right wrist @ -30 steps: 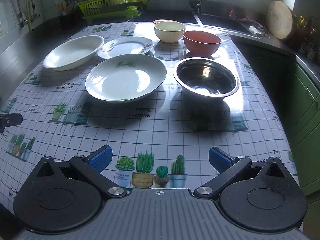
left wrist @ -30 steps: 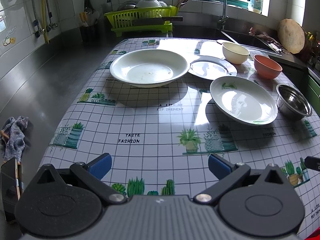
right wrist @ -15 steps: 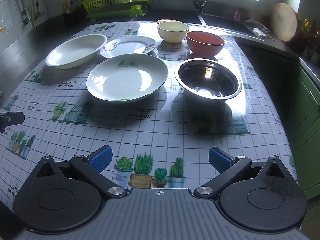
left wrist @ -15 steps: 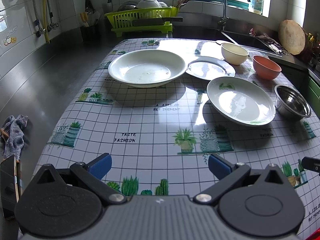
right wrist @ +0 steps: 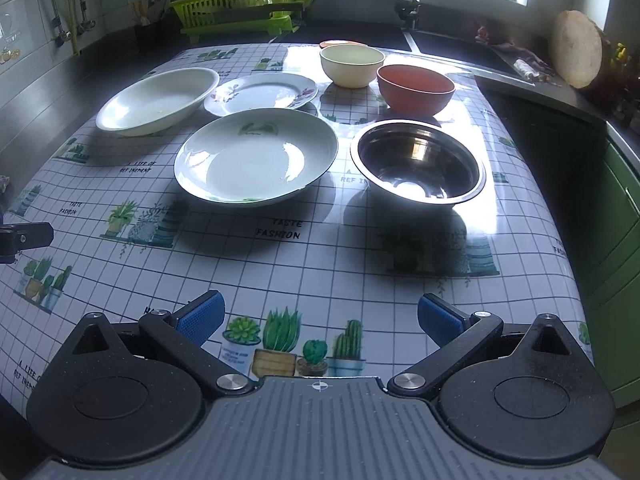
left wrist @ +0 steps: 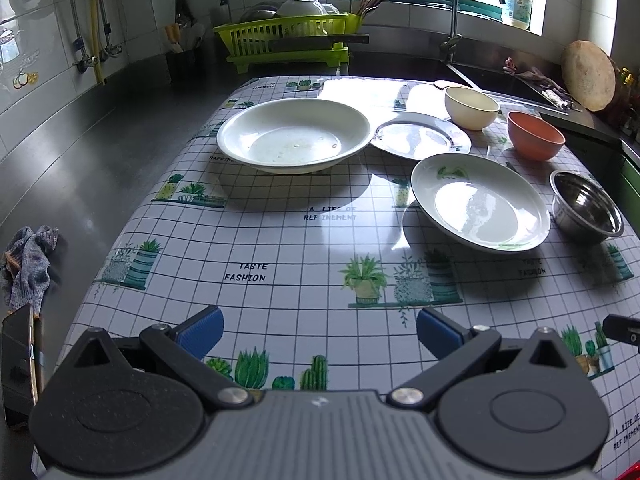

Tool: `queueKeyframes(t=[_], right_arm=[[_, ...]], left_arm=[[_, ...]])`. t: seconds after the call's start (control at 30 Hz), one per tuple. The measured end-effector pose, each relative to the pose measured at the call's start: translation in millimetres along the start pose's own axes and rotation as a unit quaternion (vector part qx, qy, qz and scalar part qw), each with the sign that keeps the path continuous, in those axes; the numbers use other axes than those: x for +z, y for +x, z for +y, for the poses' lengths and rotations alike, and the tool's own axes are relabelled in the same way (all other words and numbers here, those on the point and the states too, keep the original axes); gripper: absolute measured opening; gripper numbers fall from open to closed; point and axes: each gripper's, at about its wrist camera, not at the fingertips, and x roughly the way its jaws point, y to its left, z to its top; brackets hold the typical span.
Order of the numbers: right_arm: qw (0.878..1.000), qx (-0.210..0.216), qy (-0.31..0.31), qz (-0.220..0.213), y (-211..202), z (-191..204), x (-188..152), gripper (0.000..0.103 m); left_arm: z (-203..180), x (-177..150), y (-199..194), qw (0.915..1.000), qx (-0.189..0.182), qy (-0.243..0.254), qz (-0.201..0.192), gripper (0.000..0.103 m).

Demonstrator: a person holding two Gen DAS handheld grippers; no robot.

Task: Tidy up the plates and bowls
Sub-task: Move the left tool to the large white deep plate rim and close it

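On the plant-print cloth lie a large white deep plate [left wrist: 294, 134] [right wrist: 158, 100], a flat flowered plate [left wrist: 420, 136] [right wrist: 262, 93], a white plate with a green sprig [left wrist: 480, 202] [right wrist: 256, 158], a cream bowl [left wrist: 472, 107] [right wrist: 352, 66], an orange bowl [left wrist: 535, 135] [right wrist: 415, 89] and a steel bowl [left wrist: 586, 209] [right wrist: 418, 162]. My left gripper [left wrist: 318, 330] is open and empty above the cloth's near edge. My right gripper [right wrist: 320, 318] is open and empty, short of the steel bowl and the sprig plate.
A green dish rack [left wrist: 284, 42] with bowls stands at the back, a sink and tap [left wrist: 460, 20] at the back right. A round board [left wrist: 588, 76] leans at far right. A rag [left wrist: 28, 264] and a phone [left wrist: 18, 360] lie on the dark counter at left.
Both grippers have moved slightly forward toward the dishes; the dishes sit a little nearer in both views. The jaws stay open.
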Motion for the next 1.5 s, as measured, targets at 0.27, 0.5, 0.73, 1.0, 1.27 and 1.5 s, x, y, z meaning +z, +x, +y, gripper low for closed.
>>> queueKeyframes(t=[0.27,0.5,0.73,1.0,1.27,1.5], right_arm=[[1.0,0.004,-0.007,-0.001,1.6,-5.8,3.0,0.103],[1.0,0.011,-0.016,-0.004,3.7,-9.2,6.1,0.103],[0.999,0.019,-0.026,-0.008,4.6,-9.9,10.8,0.103],[1.0,0.024,-0.014,-0.015,11.7,-11.0,17.9,0.103],[1.0,0.018,0.001,-0.016,24.1,-3.2,31.6,0.103],[1.0,0.014,0.007,-0.018,41.9,7.8,56.8,0.102]], left_arm=[[-6.5,-0.4,-0.5,1.0,0.002,-0.004,-0.001,0.103],[-12.4,0.1,-3.3,0.9999,0.008,-0.006,-0.004,0.103],[-16.6,1.6,-4.3,0.9999,0.012,-0.009,-0.001,0.103],[-15.2,10.9,4.4,1.0,0.004,0.002,0.002,0.103],[-4.2,30.0,23.9,0.9999,-0.004,0.015,0.007,0.103],[9.9,58.7,52.0,0.9995,-0.01,0.029,0.013,0.103]])
